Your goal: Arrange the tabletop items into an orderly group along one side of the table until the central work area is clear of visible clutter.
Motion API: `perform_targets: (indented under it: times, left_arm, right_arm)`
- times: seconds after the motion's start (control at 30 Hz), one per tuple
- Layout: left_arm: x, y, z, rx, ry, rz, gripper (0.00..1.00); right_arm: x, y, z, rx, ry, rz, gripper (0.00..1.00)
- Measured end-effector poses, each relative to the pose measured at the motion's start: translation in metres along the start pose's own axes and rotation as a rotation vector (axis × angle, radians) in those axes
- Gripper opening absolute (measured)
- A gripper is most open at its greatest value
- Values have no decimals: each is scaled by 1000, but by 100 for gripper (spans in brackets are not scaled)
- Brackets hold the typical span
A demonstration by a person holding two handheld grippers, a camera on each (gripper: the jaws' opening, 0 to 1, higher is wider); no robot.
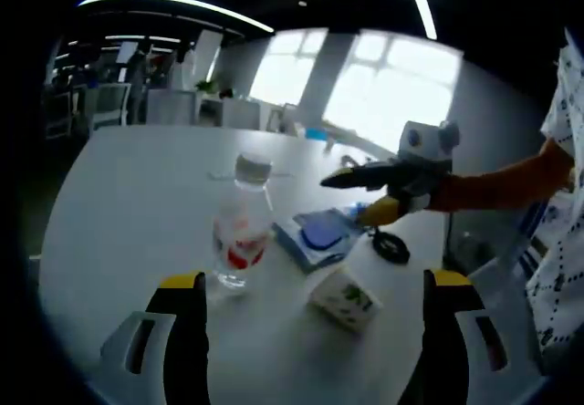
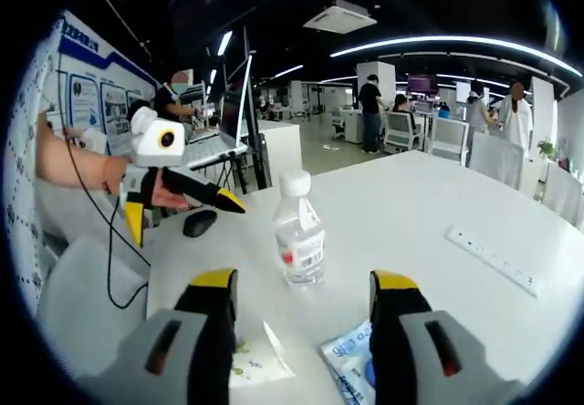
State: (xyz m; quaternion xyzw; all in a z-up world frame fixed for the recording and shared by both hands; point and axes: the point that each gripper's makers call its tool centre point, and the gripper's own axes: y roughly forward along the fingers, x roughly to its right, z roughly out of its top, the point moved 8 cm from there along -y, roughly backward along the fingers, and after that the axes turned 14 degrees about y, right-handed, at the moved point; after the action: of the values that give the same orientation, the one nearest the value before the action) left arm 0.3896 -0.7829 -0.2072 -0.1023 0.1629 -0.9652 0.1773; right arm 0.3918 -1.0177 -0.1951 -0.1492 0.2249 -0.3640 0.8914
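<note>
— Since the white surface (image 1: 137, 204) is the biggest thing here, where do the items sit on it?

— Clustered near one edge. The clear plastic water bottle with a white cap and red-printed label (image 1: 241, 227) stands upright; beside it lie a flat blue packet (image 1: 315, 234), a small white carton with green print (image 1: 345, 299) and a black round object (image 1: 391, 246) I can't identify. A long white power strip (image 2: 493, 257) lies well apart.

— How would the bottle handle?

— I'd judge it light and nearly empty, so tippy, with thin walls that are slick and dent easily. Take it across the labelled middle, squeezing gently.

— And the packet and carton?

— Soft and light; the carton should crush easily, so grip its flat sides.

— The grippers?

— The left hand-held gripper (image 1: 315, 318) is spread wide with nothing between its jaws, the bottle just ahead. The right hand-held gripper (image 2: 301, 318) is parted too, holding nothing.
</note>
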Motion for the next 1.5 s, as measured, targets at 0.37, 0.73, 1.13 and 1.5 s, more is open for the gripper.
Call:
perform_targets:
  times: [0.37,0.73,1.13,1.5]
  left_arm:
    - [4,-7,1,6,-8,18,96]
    - [10,-10,-2,6,-12,27,96]
    - [13,-11,-3,8,-20,32,95]
    - [13,-14,-8,8,-29,42,94]
  right_arm:
    - [-1,-3,-11,-98,-40,59,56]
    - [-2,0,-23,-182,-38,119,53]
    - [-1,11,-43,-350,-47,201,46]
    - [2,19,-46,-438,-27,278,34]
